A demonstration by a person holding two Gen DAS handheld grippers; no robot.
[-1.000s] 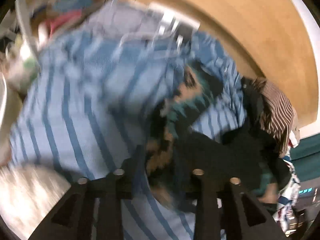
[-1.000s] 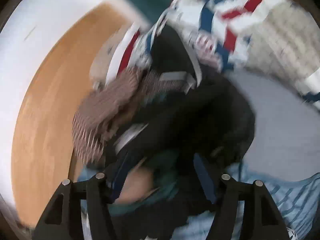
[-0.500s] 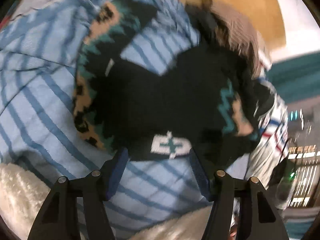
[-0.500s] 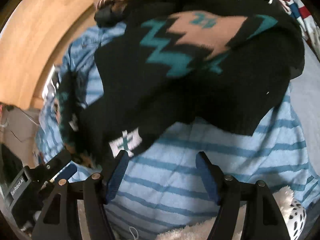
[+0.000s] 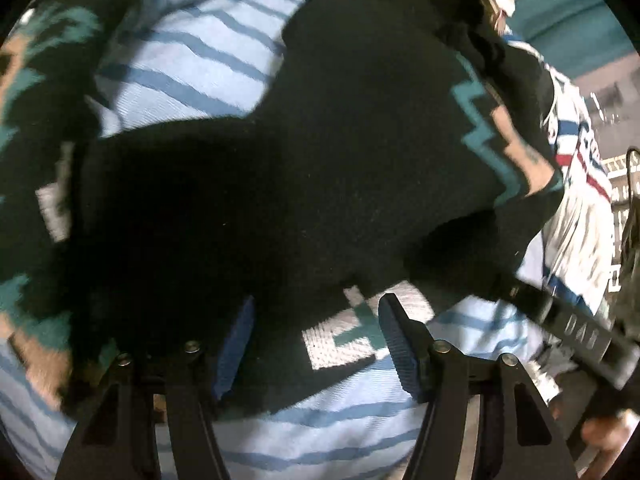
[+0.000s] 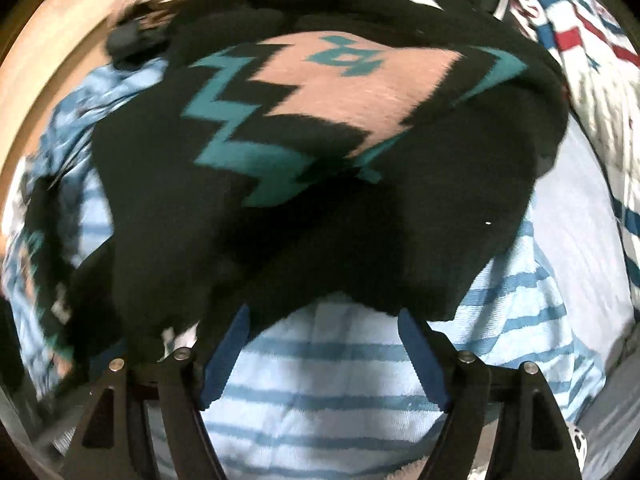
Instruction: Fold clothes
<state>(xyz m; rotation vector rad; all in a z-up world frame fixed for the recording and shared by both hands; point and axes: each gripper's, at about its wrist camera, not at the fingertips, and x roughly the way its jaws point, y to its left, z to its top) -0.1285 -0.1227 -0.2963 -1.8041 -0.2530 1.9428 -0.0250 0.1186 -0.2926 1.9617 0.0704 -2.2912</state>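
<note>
Black patterned sweater (image 6: 320, 200) fills centre frame, lying on blue striped garment (image 6: 340, 400). Left gripper (image 5: 316, 344) fingers apart over hem's white patch. Right gripper (image 6: 324, 352) fingers opening, nothing clamped. Judgement: pinch hem corners evenly, avoid catching striped layer beneath.

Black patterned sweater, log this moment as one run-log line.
phase: reaching for hem | item: black patterned sweater on blue striped cloth | left gripper: open over hem | right gripper: opening, at hem edge
</note>
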